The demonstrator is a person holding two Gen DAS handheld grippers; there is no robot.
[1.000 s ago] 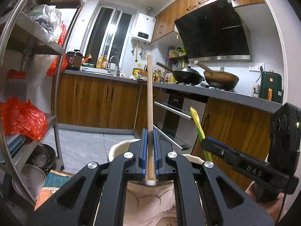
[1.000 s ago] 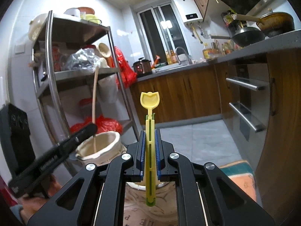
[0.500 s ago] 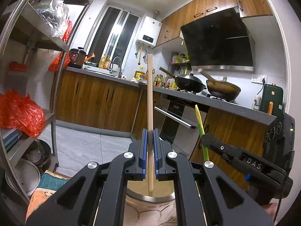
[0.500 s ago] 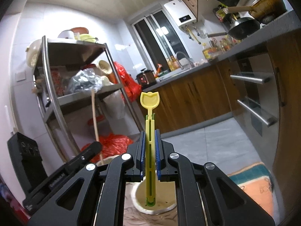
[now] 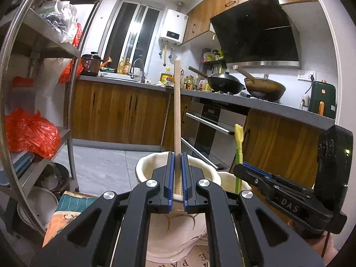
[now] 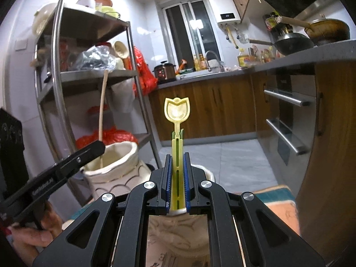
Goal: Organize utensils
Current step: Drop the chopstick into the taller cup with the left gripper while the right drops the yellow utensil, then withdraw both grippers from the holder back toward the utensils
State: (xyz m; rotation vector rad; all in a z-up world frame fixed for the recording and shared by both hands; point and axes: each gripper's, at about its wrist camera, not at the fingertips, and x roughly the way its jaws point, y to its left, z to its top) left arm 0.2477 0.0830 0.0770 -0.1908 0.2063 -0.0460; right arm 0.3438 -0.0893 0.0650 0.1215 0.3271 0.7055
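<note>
Left gripper (image 5: 177,178) pinches a wooden stick (image 5: 177,111) upright over one cream jar (image 5: 146,166); right gripper (image 6: 177,178) clamps a yellow spoon (image 6: 177,113) above its neighbour (image 6: 207,173). Placing step; next, probably lower and release.

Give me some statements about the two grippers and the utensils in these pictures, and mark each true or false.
1. The left gripper is shut on a wooden stick. True.
2. The right gripper holds a red spoon. False: the spoon is yellow.
3. The stick stands nearly upright over a cream holder. True.
4. Both woks lie on the floor. False: they sit on the counter.
</note>
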